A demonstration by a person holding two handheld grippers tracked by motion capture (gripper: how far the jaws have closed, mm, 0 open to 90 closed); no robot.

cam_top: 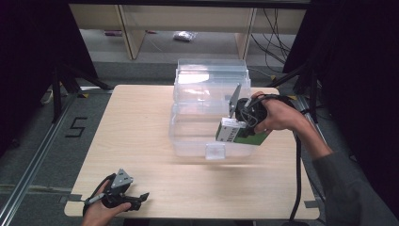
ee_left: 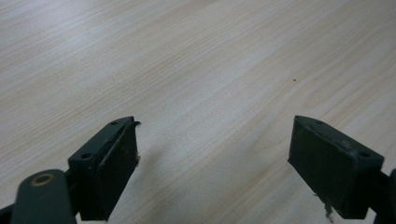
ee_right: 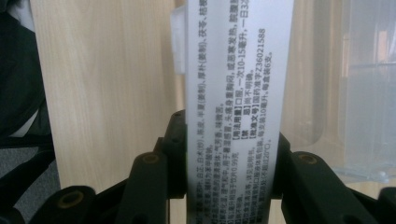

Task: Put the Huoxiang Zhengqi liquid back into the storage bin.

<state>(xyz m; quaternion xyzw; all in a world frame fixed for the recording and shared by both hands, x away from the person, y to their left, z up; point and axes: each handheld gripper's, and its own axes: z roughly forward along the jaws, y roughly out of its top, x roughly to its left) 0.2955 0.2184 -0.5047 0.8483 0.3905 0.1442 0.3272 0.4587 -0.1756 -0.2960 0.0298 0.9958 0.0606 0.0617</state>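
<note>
The medicine box (cam_top: 237, 132), white and green with printed text on its white face, hangs clamped between the jaws of the right gripper (cam_top: 240, 123), just over the front right part of the clear plastic bin (cam_top: 197, 101). Well to the left of the bin, near the table's (cam_top: 141, 122) front edge, the left gripper (cam_top: 136, 200) rests with its jaws wide apart and nothing between them. At the bin's right side, the right hand (cam_top: 277, 115) holds its gripper.

one box (cam_top: 240, 133), one clear plastic bin (cam_top: 209, 94), two grippers
</note>
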